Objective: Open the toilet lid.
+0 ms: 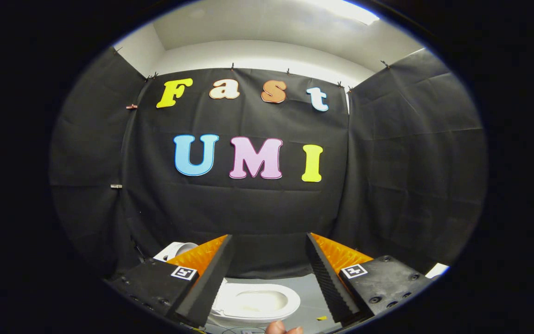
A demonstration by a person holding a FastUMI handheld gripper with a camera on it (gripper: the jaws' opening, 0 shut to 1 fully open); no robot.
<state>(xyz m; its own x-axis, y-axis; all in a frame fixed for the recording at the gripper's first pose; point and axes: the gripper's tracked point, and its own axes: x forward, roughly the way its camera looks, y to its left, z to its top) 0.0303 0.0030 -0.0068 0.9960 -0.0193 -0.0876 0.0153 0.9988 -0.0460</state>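
Observation:
A small white toilet (255, 301) stands low on a grey surface (308, 297), between and beneath my two fingers. I see the oval seat ring and the hollow of the bowl from above. A white rounded part (177, 250) peeks out behind the left finger; I cannot tell whether it is the lid or the tank. My gripper (268, 236) is open, held well above the toilet, with a wide gap and nothing between the fingers. They point at the black cloth wall.
Black cloth walls (401, 176) close the booth at the back and on both sides. A person's fingertip (283, 328) shows just in front of the toilet. A small yellow scrap (321, 318) lies on the grey surface, and a white edge (436, 270) sits beyond the right finger.

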